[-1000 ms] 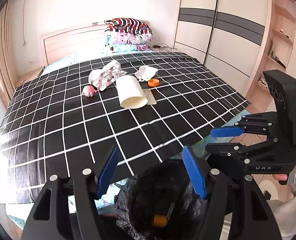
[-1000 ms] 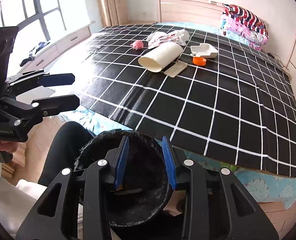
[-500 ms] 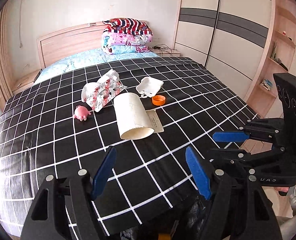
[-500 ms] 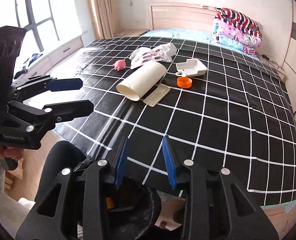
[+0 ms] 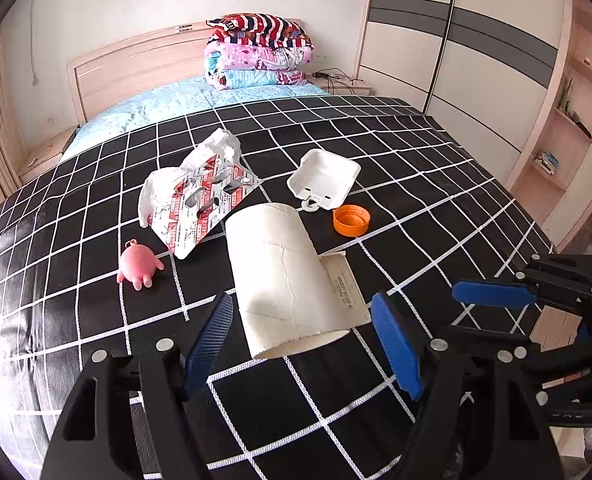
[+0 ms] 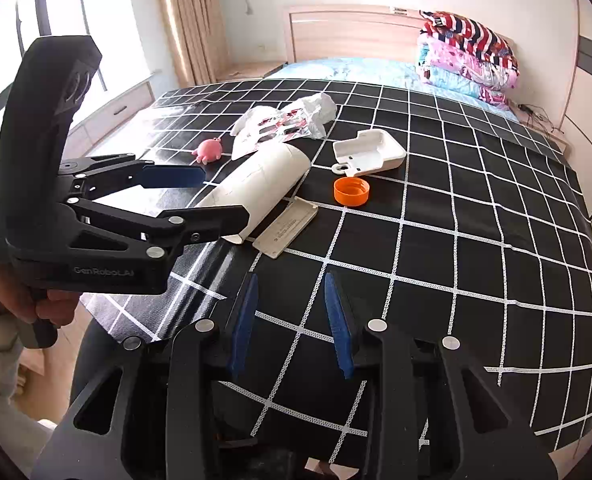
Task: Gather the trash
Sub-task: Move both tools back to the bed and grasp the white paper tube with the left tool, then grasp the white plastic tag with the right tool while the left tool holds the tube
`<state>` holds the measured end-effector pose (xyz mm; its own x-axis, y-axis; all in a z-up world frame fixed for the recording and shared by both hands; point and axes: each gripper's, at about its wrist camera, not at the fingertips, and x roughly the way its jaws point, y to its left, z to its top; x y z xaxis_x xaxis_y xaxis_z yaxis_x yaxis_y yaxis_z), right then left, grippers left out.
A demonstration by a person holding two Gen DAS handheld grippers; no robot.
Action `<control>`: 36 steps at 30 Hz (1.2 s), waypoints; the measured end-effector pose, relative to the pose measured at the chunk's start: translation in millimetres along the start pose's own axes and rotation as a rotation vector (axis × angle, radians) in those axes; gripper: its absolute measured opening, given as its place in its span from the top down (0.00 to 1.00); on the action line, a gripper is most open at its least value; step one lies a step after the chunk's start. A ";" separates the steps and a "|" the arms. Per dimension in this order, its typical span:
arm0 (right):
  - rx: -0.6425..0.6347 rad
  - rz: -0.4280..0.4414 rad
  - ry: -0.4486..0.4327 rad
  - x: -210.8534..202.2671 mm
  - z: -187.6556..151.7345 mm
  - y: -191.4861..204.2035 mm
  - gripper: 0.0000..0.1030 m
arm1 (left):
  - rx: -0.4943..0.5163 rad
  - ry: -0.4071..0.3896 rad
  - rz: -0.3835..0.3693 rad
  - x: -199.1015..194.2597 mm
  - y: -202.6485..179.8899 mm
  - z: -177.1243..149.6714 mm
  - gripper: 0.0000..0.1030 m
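Lots of trash left on the black checked blanket (image 5: 416, 152), nothing picked up in either tool right now. Left gripper (image 5: 302, 344) wide apart and empty, hanging low over the blanket. Just past its tips, right in line with them: a big white cardboard tube (image 5: 280, 276) lying on its side, open end facing back. Tucked under the tube's right side, a flat beige card (image 5: 342, 286). Farther ahead and a bit to the right, an orange cap (image 5: 351, 220) and a white plastic tray (image 5: 324, 176). Farther ahead and to the left, a crumpled wrapper with red print (image 5: 196, 196) and a small pink toy (image 5: 138, 264). Right gripper (image 6: 292, 320) partly apart, empty too, with only blanket between its blue pads. Ahead of it and to the left, the same tube, with the left tool reaching toward it. No bin in sight here. Probably next: close on the tube. Five more bits still to gather after that.
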<state>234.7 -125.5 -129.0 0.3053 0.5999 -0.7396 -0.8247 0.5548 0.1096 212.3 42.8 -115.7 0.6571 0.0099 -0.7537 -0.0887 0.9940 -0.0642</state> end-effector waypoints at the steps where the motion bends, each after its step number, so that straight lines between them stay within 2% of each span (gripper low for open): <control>1: 0.003 0.000 0.001 1.8 1.1 -1.3 0.66 | 0.000 0.007 0.018 4.7 0.7 1.5 0.33; 6: 0.010 -0.004 0.006 9.0 4.1 -7.2 0.66 | -0.005 0.042 0.049 21.6 4.2 4.0 0.33; 11: 0.017 -0.001 0.006 15.4 8.4 -9.6 0.66 | 0.011 0.039 0.030 25.8 4.4 2.0 0.33; 13: 0.018 0.001 0.006 17.5 9.5 -9.6 0.66 | 0.004 0.045 0.026 27.6 6.7 1.4 0.42; 14: 0.019 0.001 0.007 18.7 10.2 -9.8 0.66 | -0.003 0.045 0.021 27.9 7.6 1.4 0.42; 28: 0.062 -0.007 0.008 39.8 29.8 1.4 0.66 | -0.017 -0.002 0.058 0.8 18.4 -14.7 0.48; 31: 0.080 -0.034 0.008 47.6 34.5 3.5 0.56 | -0.026 -0.009 0.071 -4.5 21.8 -20.2 0.48; 36: 0.077 -0.067 0.024 60.1 38.2 9.1 0.55 | -0.037 -0.009 0.076 -8.4 25.2 -28.3 0.48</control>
<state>263.7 -62.3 -147.1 0.3467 0.5465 -0.7623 -0.7636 0.6364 0.1090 183.4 64.7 -129.5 0.6540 0.0860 -0.7516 -0.1661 0.9856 -0.0317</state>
